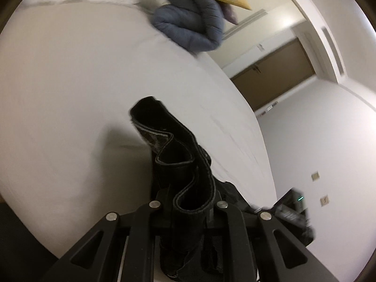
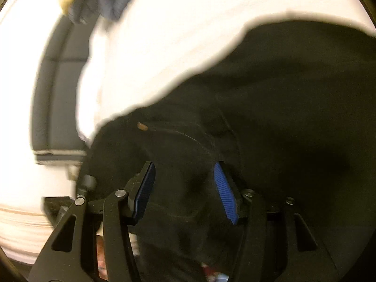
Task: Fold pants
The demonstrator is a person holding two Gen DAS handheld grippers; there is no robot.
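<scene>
The left gripper (image 1: 188, 202) pinches a bunched fold of the black pants (image 1: 178, 162) above the white bed (image 1: 70, 82); the right gripper (image 2: 185, 188) hangs spread apart over the dark cloth.

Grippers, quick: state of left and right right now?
Left gripper: shut on the pants, waistband bunched between its fingers.
Right gripper: open, blue-padded fingers apart over the pants, holding nothing.

Left gripper (image 1: 188, 202): black angular linkage arms, round silver screws at the joints. Right gripper (image 2: 185, 188): same black frame (ribbed blue pads (image 2: 224, 193) inside).
</scene>
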